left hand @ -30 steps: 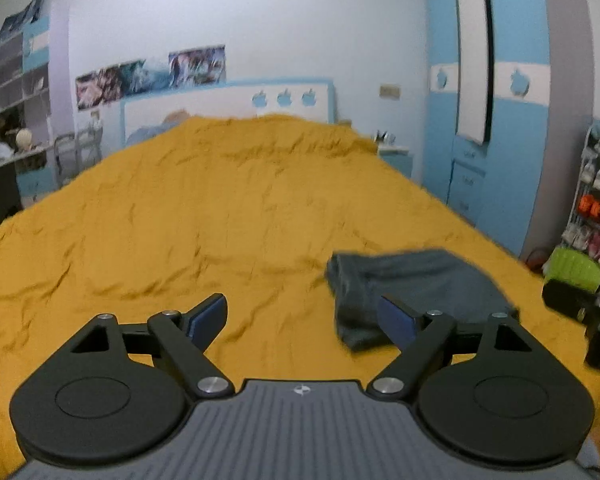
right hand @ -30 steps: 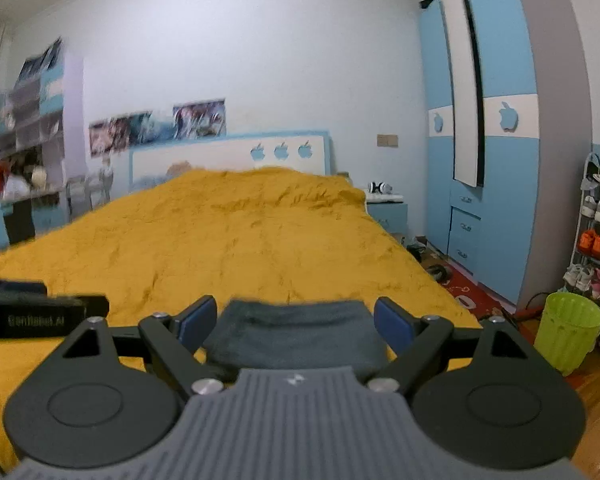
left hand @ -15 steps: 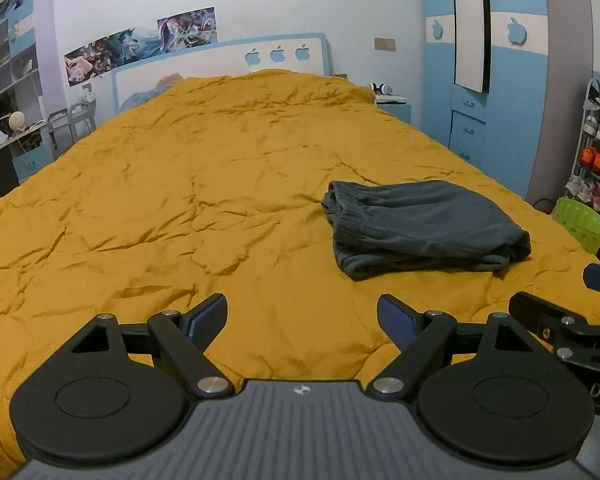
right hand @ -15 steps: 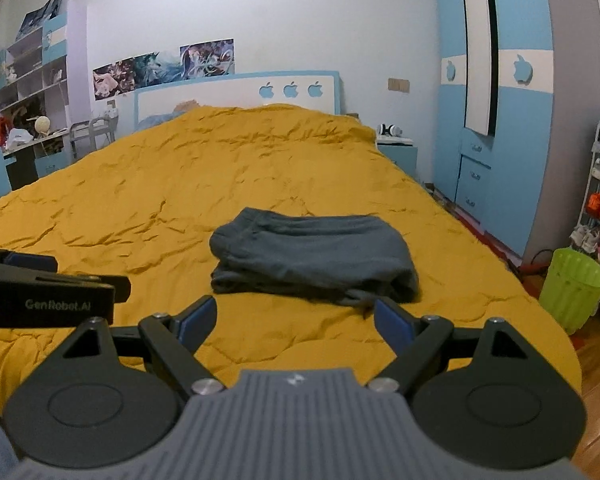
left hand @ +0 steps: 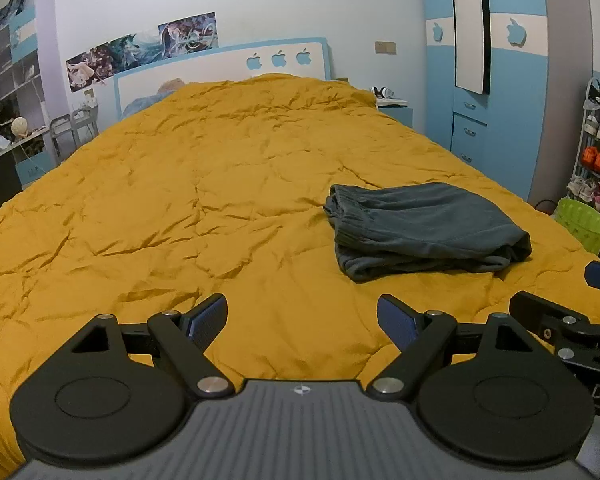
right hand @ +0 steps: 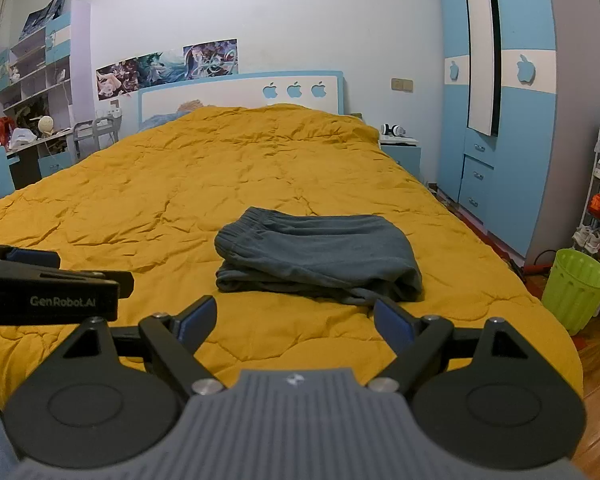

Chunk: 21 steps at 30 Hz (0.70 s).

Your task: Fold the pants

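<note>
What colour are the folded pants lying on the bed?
Dark slate grey-blue pants, on a mustard-yellow bedspread. The right wrist view shows them best.

dark grey pants (right hand: 318,256), mustard yellow bedspread (right hand: 220,184), lime green bin (right hand: 576,288)

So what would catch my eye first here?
Probably the huge mustard-yellow bedspread filling the room, with dark grey folded pants lying on its near right part. Then the two open black claws, left claw and right claw, in the foreground, holding nothing.
</note>
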Each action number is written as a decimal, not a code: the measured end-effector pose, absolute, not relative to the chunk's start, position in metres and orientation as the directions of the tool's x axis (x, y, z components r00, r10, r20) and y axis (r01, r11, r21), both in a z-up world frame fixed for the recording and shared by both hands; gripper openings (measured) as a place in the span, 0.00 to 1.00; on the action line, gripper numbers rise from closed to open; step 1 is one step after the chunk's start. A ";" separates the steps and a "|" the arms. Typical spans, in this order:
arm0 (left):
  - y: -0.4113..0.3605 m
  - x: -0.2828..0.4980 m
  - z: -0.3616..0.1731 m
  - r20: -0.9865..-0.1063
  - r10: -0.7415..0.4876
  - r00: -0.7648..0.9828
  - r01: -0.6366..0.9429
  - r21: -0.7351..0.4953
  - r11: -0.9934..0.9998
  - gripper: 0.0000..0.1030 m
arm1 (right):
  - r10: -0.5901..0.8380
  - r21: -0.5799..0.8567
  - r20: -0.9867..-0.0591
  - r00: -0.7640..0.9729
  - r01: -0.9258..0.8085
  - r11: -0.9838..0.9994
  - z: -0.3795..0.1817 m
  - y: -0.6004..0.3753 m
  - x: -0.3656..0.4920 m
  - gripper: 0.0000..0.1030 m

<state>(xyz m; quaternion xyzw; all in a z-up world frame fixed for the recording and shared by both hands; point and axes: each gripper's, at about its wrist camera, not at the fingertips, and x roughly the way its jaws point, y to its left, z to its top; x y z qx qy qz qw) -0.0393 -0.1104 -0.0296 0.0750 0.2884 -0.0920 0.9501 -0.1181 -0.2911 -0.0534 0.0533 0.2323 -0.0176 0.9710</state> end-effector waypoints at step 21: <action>-0.112 -0.041 -0.028 -0.557 -0.132 0.820 0.218 0.090 0.972 0.96 | 0.004 0.100 -0.455 0.890 0.046 0.994 -0.054 -0.290 -0.119 0.80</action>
